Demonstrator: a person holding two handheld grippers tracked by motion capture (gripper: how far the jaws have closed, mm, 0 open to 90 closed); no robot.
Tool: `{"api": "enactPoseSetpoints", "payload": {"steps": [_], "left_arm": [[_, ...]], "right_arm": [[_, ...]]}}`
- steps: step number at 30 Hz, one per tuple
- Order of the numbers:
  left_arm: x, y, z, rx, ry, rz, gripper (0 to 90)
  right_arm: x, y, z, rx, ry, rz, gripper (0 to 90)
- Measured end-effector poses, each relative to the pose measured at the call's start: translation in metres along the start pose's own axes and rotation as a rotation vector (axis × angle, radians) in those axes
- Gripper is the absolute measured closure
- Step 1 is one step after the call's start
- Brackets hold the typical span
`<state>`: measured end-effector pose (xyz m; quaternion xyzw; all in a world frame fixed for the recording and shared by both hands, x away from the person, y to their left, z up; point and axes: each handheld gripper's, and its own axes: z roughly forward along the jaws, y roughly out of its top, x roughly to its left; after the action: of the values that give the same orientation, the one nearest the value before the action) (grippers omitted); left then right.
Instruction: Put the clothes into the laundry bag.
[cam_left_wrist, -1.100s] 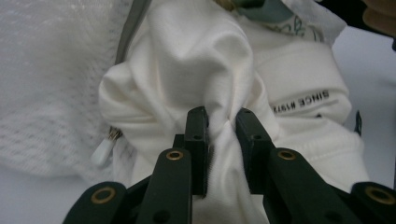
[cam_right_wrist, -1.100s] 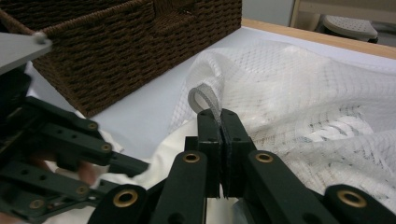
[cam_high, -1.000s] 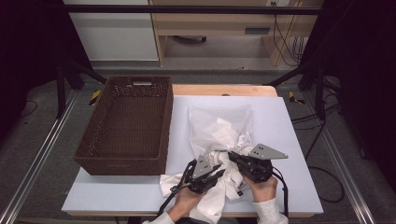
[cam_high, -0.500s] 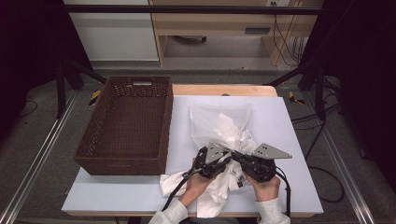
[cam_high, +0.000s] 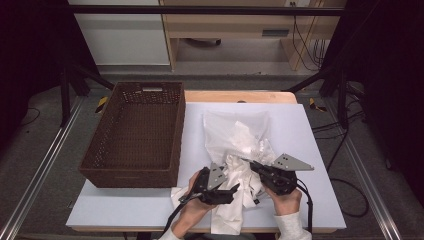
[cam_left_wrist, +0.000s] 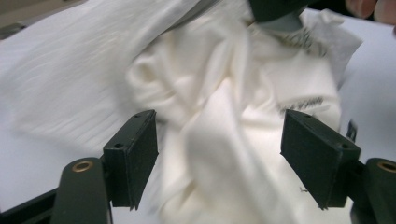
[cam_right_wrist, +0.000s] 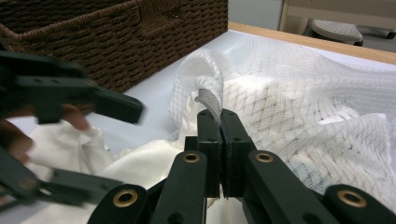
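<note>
White garment and mesh bag lie crumpled on the surface right of the wicker basket.
Left claw: jaws just sprung apart, blurred cloth between, apparently ungripped.
Right claw: clenched on the bag's edge.

The white cloth is motion-blurred in the left gripper view; the mesh bag runs off the right gripper view's edge.
</note>
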<state>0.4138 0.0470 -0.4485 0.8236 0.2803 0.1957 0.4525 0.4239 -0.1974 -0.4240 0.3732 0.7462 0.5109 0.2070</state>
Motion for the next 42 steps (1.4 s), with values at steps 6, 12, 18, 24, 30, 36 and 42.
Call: {"api": "enactPoseSetpoints", "payload": {"steps": [6, 12, 18, 24, 30, 36, 42], "left_arm": [[0.015, -0.022, 0.019, 0.131, -0.076, -0.118, 27.7], [0.006, -0.029, 0.019, 0.085, -0.077, -0.080, 69.1], [0.007, -0.014, 0.010, -0.006, -0.131, -0.107, 80.1], [0.007, 0.017, 0.023, -0.074, -0.150, -0.119, 80.7], [0.000, 0.037, 0.053, -0.106, -0.090, -0.084, 81.1], [0.001, 0.038, 0.082, -0.103, -0.066, -0.072, 81.6], [0.003, 0.038, 0.081, -0.109, -0.092, -0.071, 79.0]], "right_arm": [[0.001, -0.001, 0.002, 0.015, -0.006, -0.012, 88.7], [0.001, -0.002, 0.004, 0.019, -0.006, -0.010, 88.7], [0.004, 0.001, 0.004, 0.014, -0.005, -0.015, 88.7], [0.003, 0.003, 0.001, -0.008, 0.014, -0.002, 88.8], [0.003, 0.004, -0.002, -0.022, 0.015, -0.006, 88.8], [0.000, 0.004, -0.003, -0.026, 0.018, 0.003, 88.8], [-0.003, 0.001, -0.001, -0.016, 0.006, 0.009, 88.8]]}}
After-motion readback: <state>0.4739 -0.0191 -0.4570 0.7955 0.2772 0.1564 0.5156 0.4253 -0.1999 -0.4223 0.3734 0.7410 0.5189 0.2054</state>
